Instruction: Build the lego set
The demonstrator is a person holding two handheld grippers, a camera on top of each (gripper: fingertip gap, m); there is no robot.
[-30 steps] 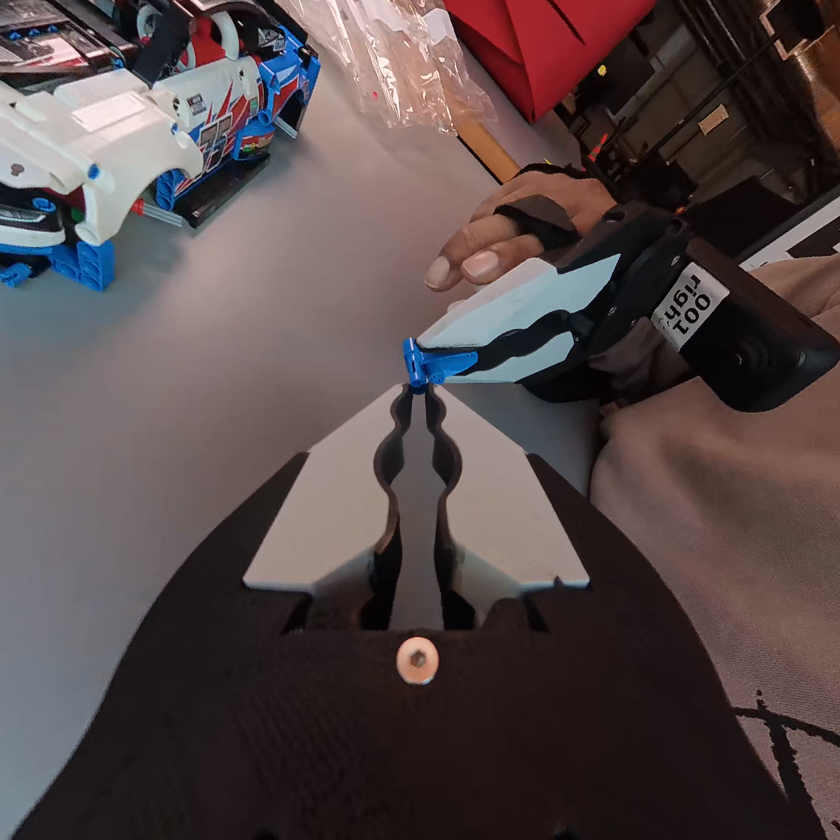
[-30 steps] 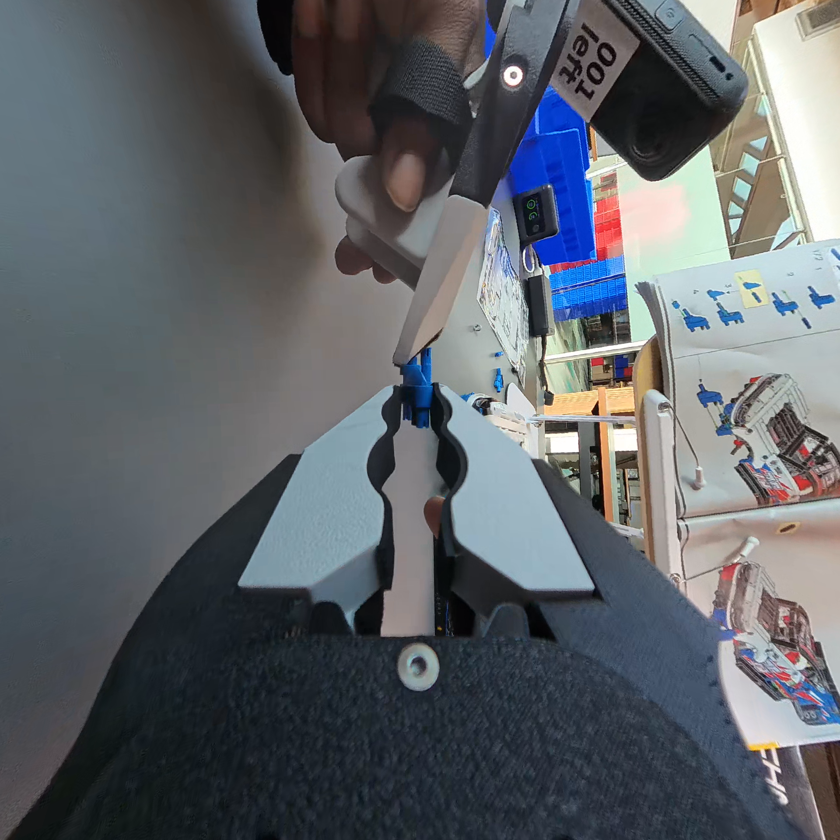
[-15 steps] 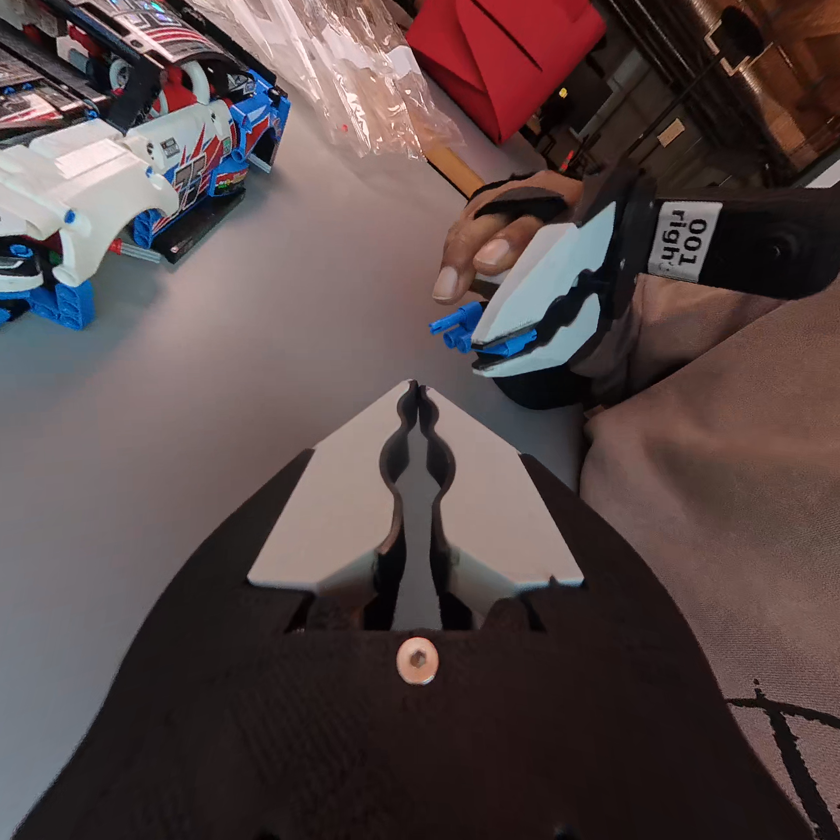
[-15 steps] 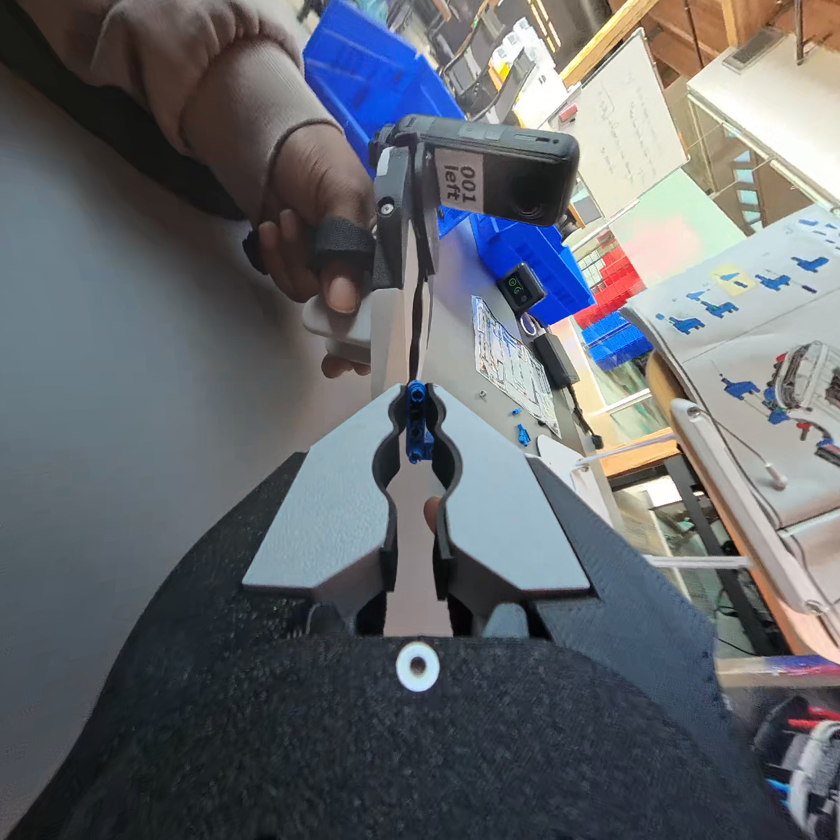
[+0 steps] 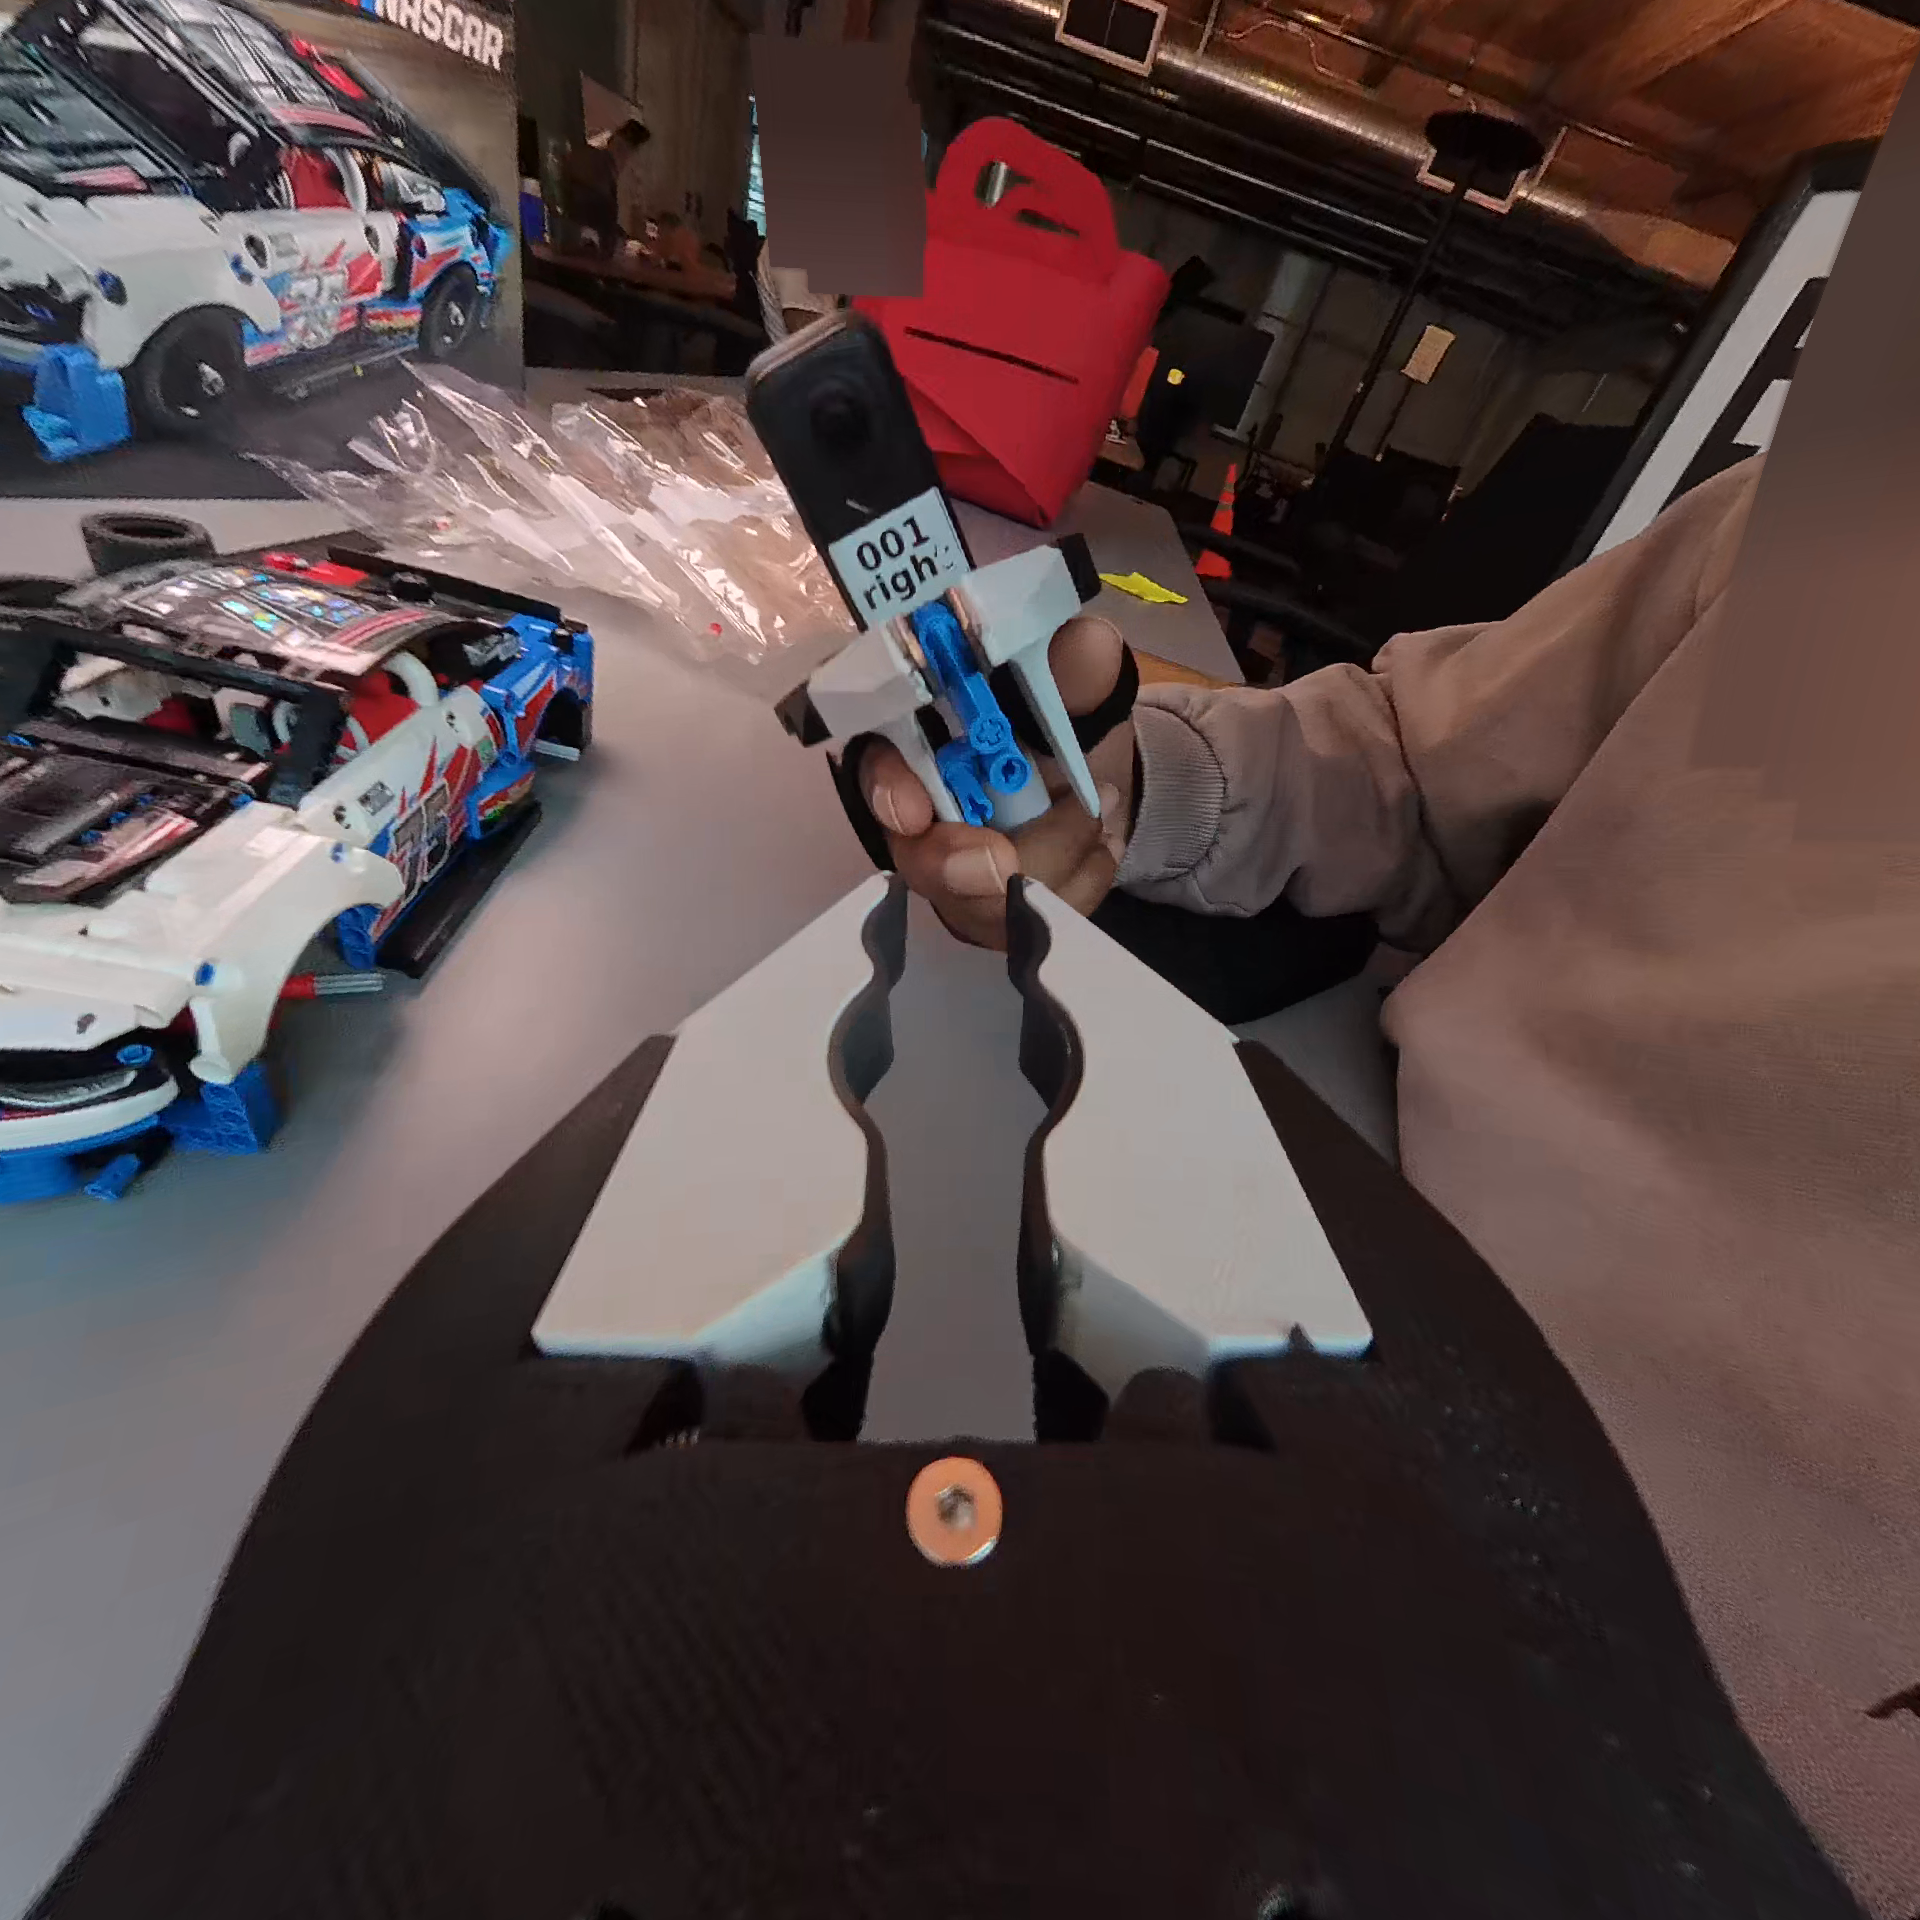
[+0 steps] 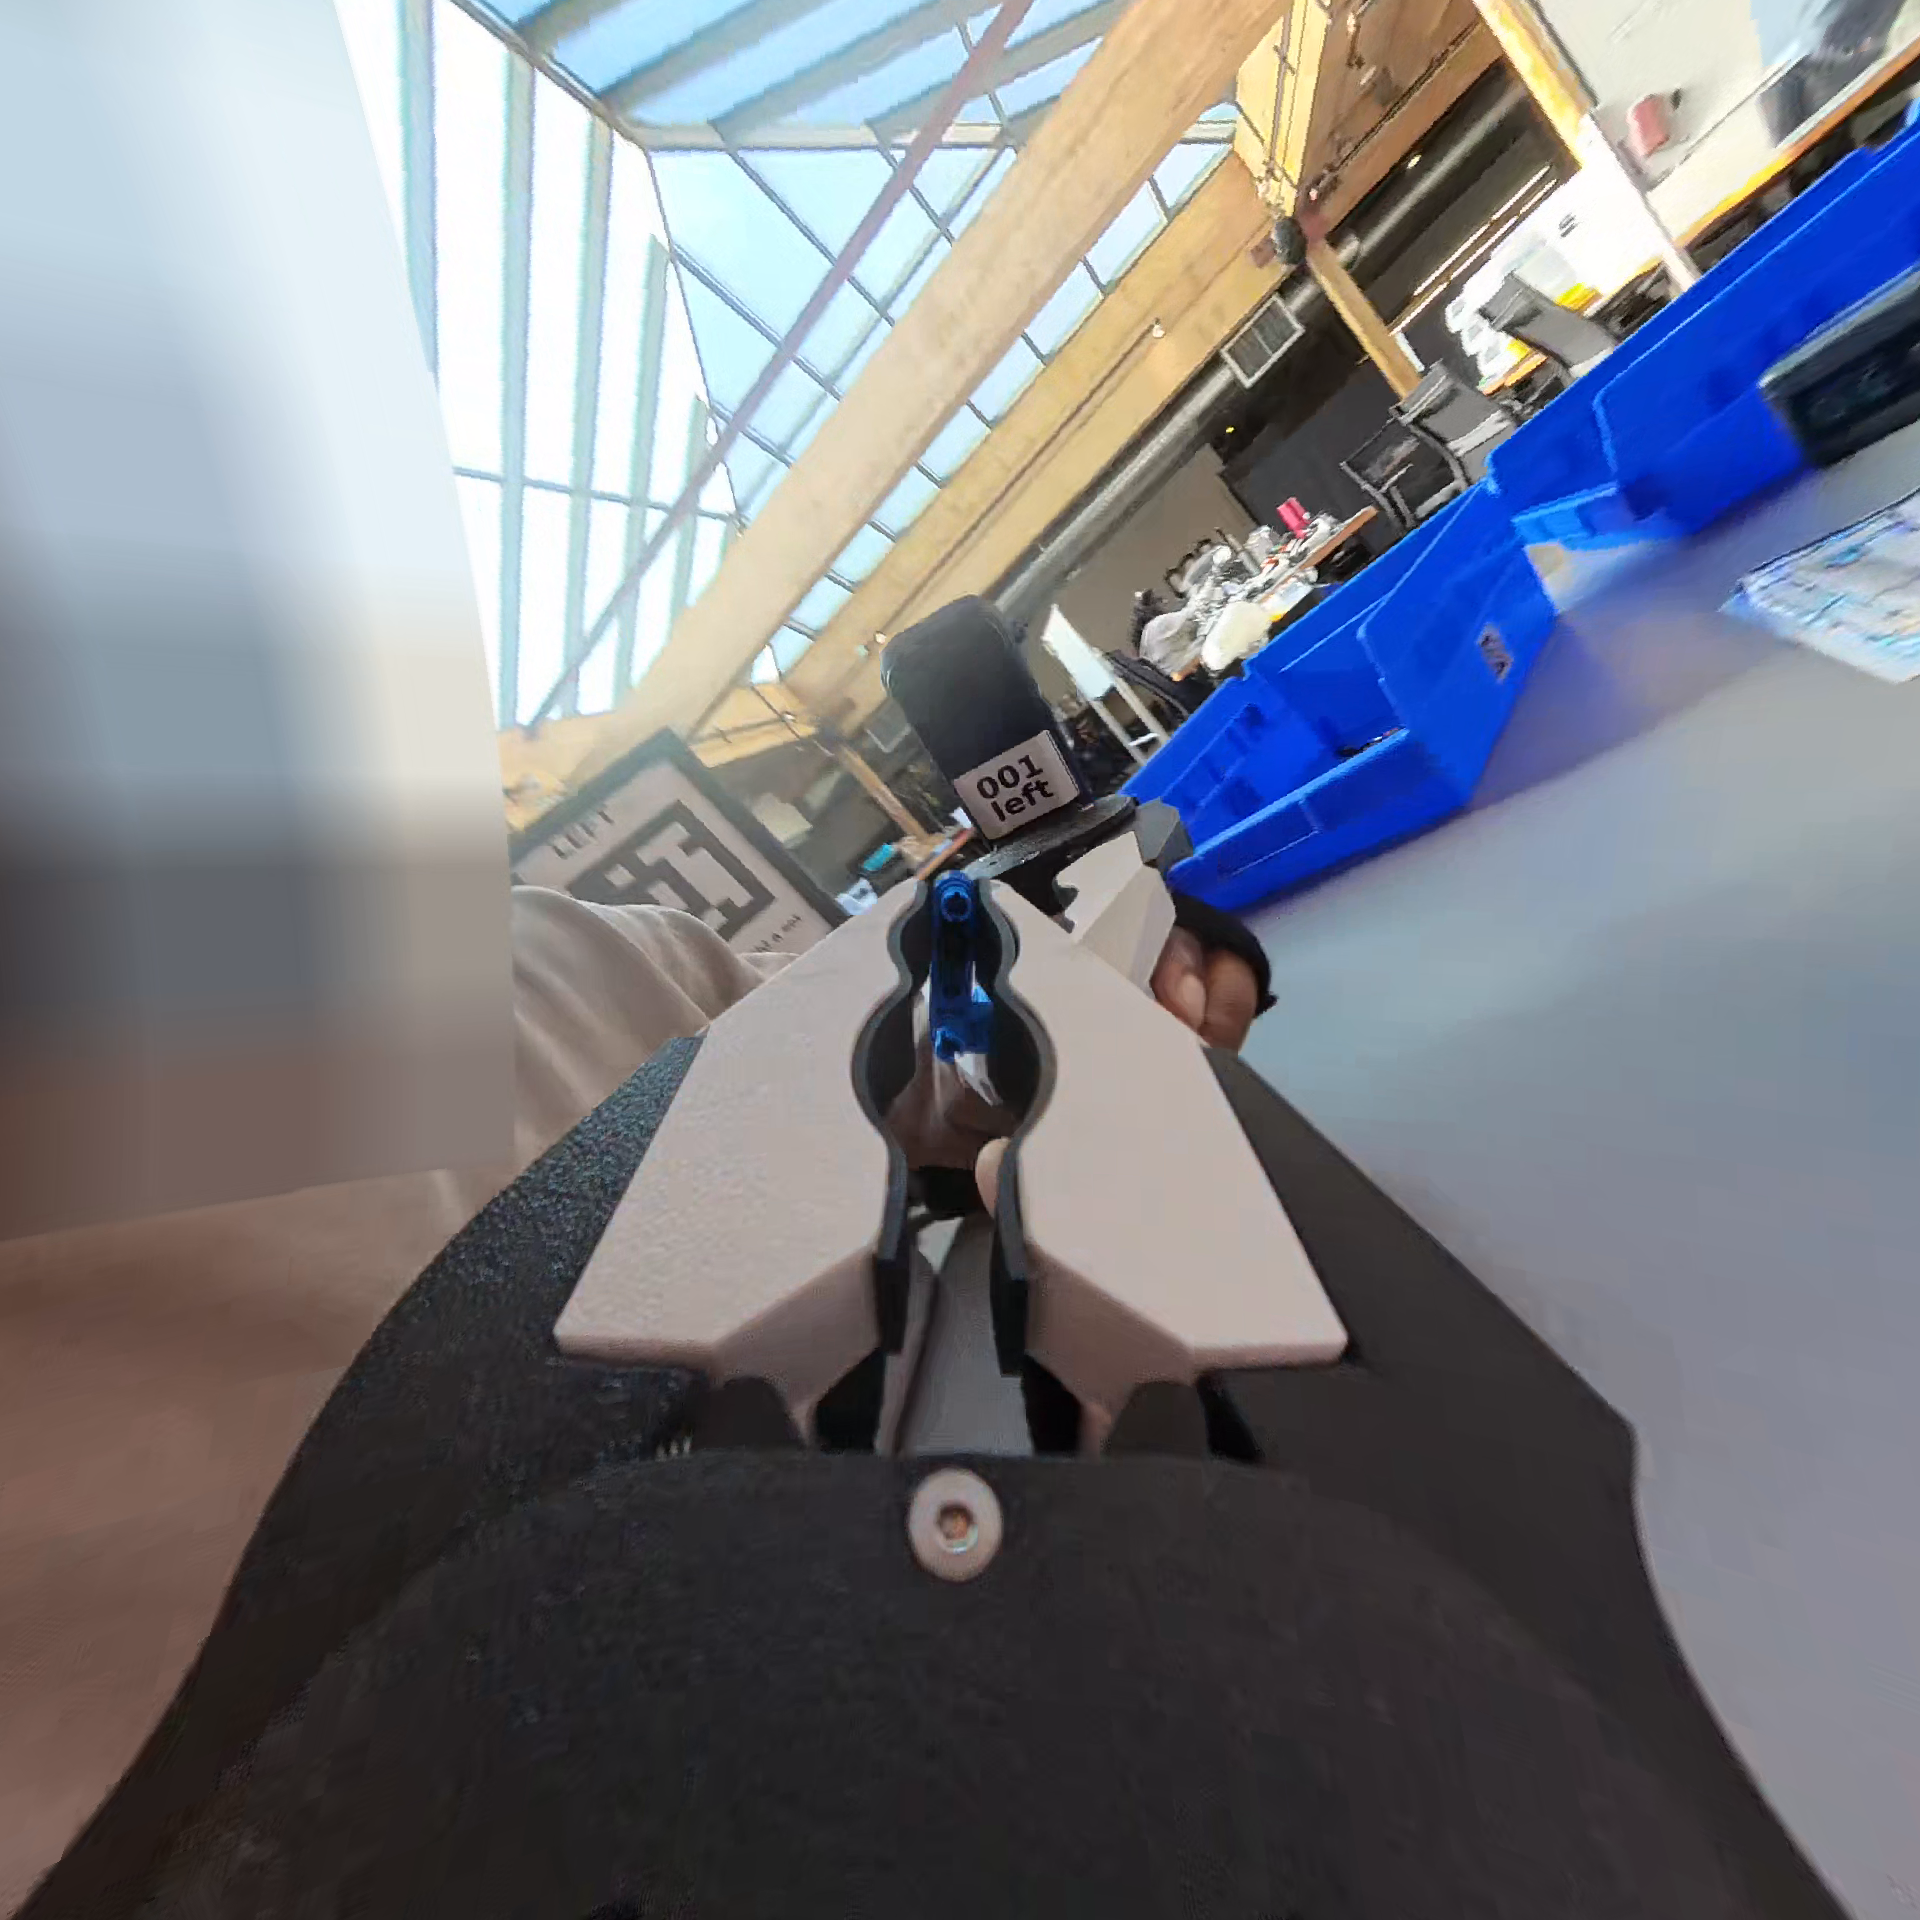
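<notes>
My right gripper [image 6: 951, 894] is shut on a small blue lego piece [image 6: 954, 982] that stands upright between its fingers. In the left wrist view the right gripper [image 5: 1018, 810] is raised above the table and faces my left camera, with the blue piece [image 5: 971, 717] showing between its white fingers. My left gripper [image 5: 951, 894] is open and empty, just below and in front of the right one. One white finger [image 6: 1122, 909] of the left gripper shows behind the right tips. The partly built white, blue and red lego car [image 5: 312, 810] stands on the grey table [image 5: 644, 852] to the left.
The set's box [image 5: 249, 208] stands at the back left, with clear plastic bags [image 5: 582, 520] and a red bag [image 5: 1029, 312] behind. Blue bins [image 6: 1507, 644] and a printed sheet [image 6: 1839, 592] lie on the table. A person's beige sleeve [image 5: 1558, 831] fills the right. Only a small space, under 4 cm, lies between the two pairs of fingers.
The right gripper has swung up with the blue piece and now faces the left camera. The left gripper, shut at the piece a second ago, has drawn back and opened.
</notes>
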